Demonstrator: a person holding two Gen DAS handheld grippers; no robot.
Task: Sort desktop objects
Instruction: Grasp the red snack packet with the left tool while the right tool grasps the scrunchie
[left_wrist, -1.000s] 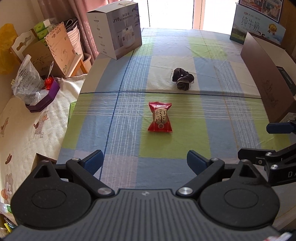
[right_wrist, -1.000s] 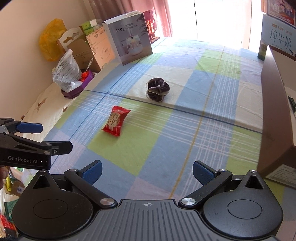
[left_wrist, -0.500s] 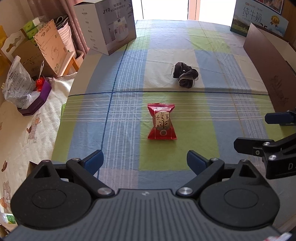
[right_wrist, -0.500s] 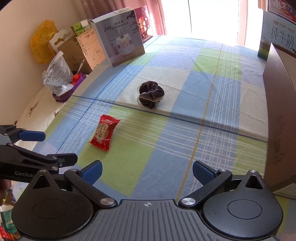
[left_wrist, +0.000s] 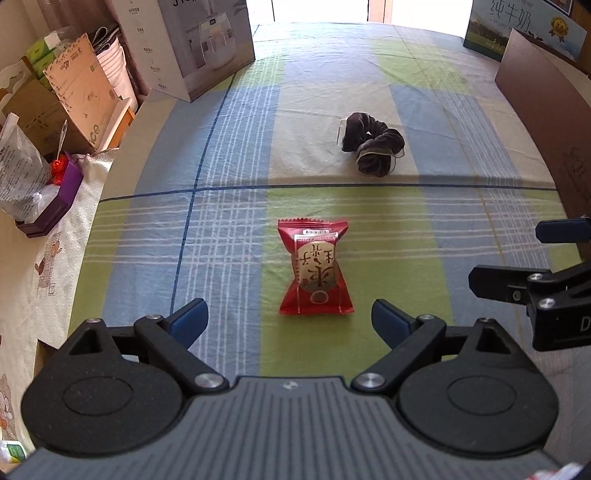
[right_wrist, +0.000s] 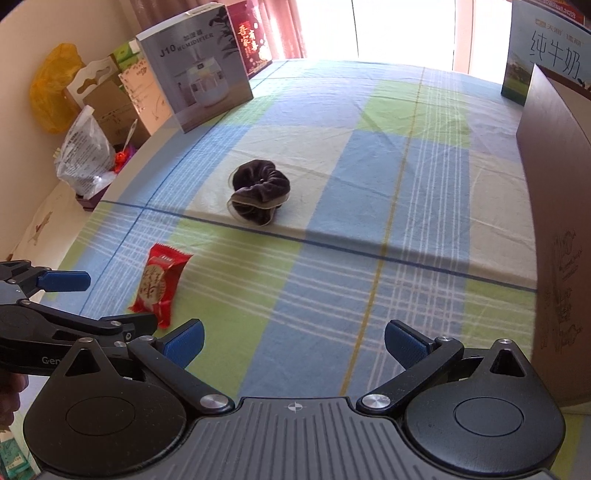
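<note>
A red snack packet (left_wrist: 314, 271) lies flat on the checked tablecloth, just ahead of my left gripper (left_wrist: 290, 319), which is open and empty. It also shows in the right wrist view (right_wrist: 159, 284). A dark brown velvet scrunchie (left_wrist: 371, 144) lies farther back; it also shows in the right wrist view (right_wrist: 260, 190), ahead and left of centre. My right gripper (right_wrist: 293, 341) is open and empty above the cloth. Each gripper shows at the other view's edge: the right one (left_wrist: 550, 258), the left one (right_wrist: 99, 299).
A white humidifier box (right_wrist: 197, 85) stands at the back left. A brown open box (right_wrist: 557, 206) runs along the right side, with a milk carton box (left_wrist: 524, 27) behind it. Bags and cardboard (left_wrist: 48, 122) crowd the space beyond the table's left edge.
Both grippers have moved forward over the table. The red packet now sits close in front of the left gripper, and the scrunchie is nearer the right one. Both stay open.
</note>
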